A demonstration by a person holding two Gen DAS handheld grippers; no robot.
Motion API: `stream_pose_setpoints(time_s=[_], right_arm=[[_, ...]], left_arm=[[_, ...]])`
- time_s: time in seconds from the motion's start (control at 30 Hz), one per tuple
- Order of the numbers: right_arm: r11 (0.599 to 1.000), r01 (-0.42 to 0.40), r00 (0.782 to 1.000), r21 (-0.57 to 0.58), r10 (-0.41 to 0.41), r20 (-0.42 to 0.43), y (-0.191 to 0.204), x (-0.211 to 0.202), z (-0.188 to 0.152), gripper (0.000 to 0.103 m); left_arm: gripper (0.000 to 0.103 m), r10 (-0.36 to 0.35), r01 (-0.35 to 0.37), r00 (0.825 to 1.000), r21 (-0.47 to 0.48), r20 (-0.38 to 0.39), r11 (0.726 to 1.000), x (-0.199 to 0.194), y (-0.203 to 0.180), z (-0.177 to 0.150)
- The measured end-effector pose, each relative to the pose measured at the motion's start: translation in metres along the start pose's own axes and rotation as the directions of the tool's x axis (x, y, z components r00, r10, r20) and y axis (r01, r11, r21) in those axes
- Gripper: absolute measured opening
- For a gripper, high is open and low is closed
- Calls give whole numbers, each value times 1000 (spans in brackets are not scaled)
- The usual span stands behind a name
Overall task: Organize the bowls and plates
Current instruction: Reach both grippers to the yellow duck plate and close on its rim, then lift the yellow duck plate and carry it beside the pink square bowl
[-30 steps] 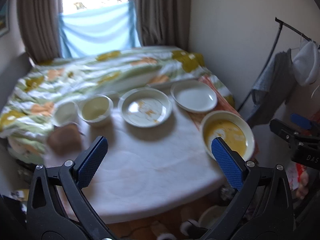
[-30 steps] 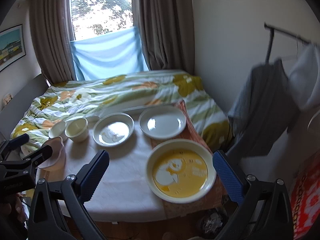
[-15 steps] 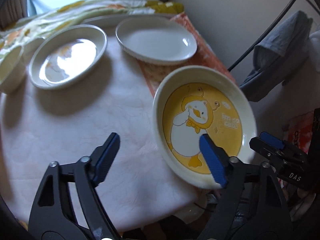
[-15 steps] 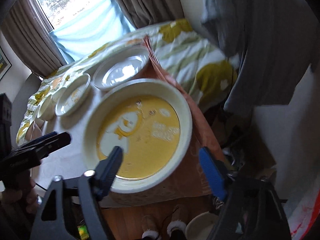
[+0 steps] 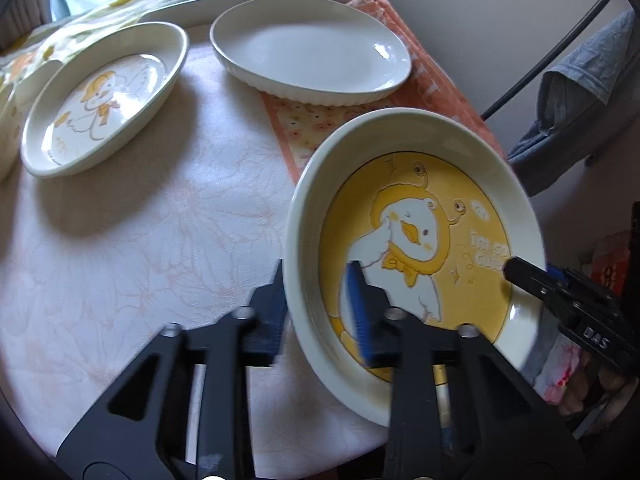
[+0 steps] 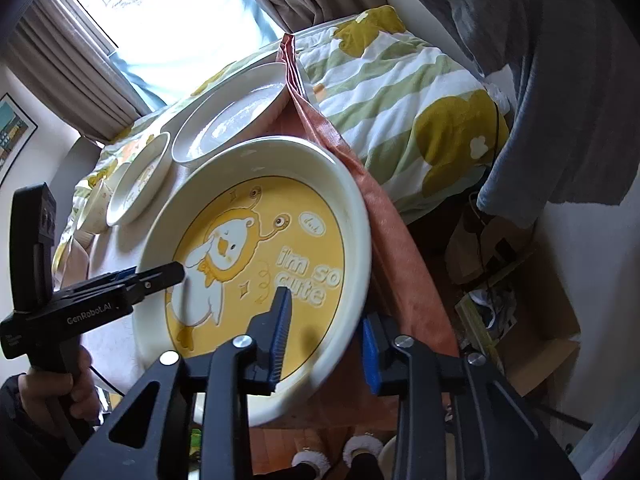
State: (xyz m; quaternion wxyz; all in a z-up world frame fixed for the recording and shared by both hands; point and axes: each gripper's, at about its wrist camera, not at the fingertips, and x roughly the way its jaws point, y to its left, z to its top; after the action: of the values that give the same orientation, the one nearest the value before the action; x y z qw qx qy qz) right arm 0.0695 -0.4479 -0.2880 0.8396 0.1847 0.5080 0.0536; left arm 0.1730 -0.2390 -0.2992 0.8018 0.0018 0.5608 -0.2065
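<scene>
Three plates sit on the desk. Leftmost is a small duck plate, next a plain white plate, then the large yellow duck plate at the desk's right edge. The left claw has just been closing and grasps its near-left rim; the right claw has closed likewise, clamping its right rim.

Black plastic left gripper with ribbed blue pads; silver screws; right gripper alike; "GenRobot.AI" lettering; dark sleeve.
</scene>
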Motion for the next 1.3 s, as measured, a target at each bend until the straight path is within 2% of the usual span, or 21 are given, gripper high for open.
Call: stream_pose_setpoints(time_s=[0.17,0.27,0.47,0.73,1.03,1.3], right_arm=[[1000,7,1000,-4,-7,-5,-7,3,6,14],[1000,11,1000,-15,-11,-8,-8,6,10,14],[992,55,998,-116,-55,5,2,5,12,14],[984,43,998,-170,-37,41,17,-2,21,14],[953,-15,997,-302,38,68,80,-12,32,14],[911,-102,993,-399,115,9,169,4,28,14]], left_arm=[[20,-2,2,1000,5,5,1000,2,1,3],[20,25,-25,1000,28,13,999,0,-3,1],[20,42,-43,998,39,38,998,-7,-3,-3],[20,49,-47,995,-18,84,999,-33,10,-14],[20,124,-103,977,-128,174,986,-95,53,-29],[20,214,-161,957,-253,198,954,-152,127,-68]])
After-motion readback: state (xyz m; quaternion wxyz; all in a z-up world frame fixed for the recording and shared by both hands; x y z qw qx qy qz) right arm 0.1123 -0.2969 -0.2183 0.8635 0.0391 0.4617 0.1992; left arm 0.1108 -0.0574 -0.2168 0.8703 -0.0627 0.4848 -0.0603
